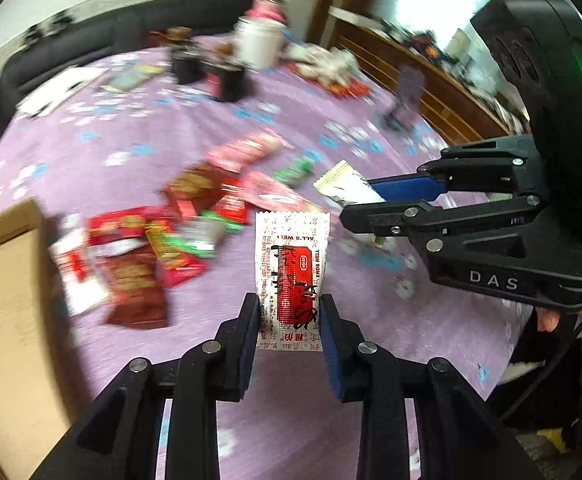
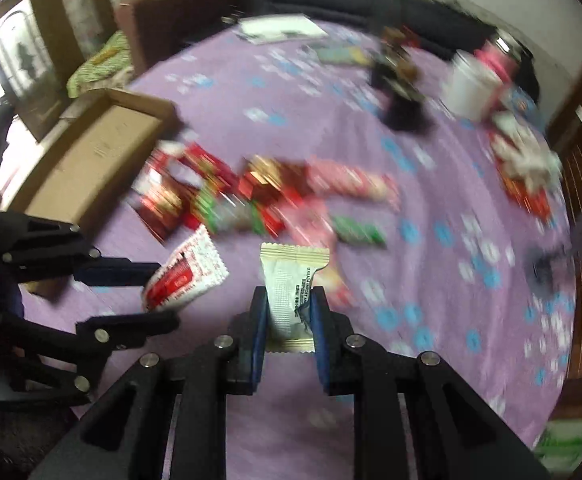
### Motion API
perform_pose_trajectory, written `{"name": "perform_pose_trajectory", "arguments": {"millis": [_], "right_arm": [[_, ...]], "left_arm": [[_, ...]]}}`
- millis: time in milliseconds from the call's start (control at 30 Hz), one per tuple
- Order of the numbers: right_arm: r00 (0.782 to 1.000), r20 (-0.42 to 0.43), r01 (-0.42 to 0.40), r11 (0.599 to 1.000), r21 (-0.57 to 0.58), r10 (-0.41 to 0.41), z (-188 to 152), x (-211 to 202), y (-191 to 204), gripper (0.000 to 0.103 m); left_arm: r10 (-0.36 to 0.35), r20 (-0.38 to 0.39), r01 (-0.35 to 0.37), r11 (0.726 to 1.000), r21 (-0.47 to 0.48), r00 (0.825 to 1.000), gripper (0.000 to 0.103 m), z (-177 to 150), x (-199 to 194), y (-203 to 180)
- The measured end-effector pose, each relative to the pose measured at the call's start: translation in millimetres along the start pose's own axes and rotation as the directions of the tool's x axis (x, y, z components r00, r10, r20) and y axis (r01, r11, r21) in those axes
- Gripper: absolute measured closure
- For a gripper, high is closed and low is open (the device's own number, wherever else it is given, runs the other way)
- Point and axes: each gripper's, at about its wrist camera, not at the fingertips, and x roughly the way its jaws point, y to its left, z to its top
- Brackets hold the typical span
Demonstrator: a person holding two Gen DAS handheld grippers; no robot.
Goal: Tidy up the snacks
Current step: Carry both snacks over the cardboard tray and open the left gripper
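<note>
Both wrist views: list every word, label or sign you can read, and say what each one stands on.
"DAS": on the body of the right gripper, seen from the left wrist.
"ALL'S WELL" and "ENDS WELL": upside down on the red-and-white packet clamped in the left gripper.
Other red characters on that packet: not legible.
Small print on the white-and-gold packet held in the right gripper: too small to read.
Snack pile and cardboard box: blurred, unreadable.

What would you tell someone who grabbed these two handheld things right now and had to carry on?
Left tool: shut on a white-and-red snack packet.
Right tool: shut on a white-and-gold snack packet.
Both packets are held above the purple tablecloth.
The snack pile lies loose mid-table; the open cardboard box beside it looks empty.
Left: probably drop both packets into the box, then clear the pile.
</note>
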Motion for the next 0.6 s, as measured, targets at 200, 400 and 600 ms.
{"name": "perform_pose_trajectory", "arguments": {"millis": [200,400,600], "right_arm": [[0.992,0.053,-0.111,0.984,-0.137,0.119,69,12,77,0.083],[0.971,0.057,-0.219,0.956,-0.196,0.234,127,48,145,0.083],[0.966,0.005,-0.252,0.948,-0.193,0.258,160,103,183,0.083]], "left_arm": [[0.122,0.068,-0.109,0.98,-0.168,0.99,0.072,-8,-54,79],[0.299,0.067,-0.265,0.914,-0.308,0.952,0.072,-20,-91,162],[0.383,-0.005,-0.353,0.846,-0.399,0.924,0.071,-26,-79,225]]}}
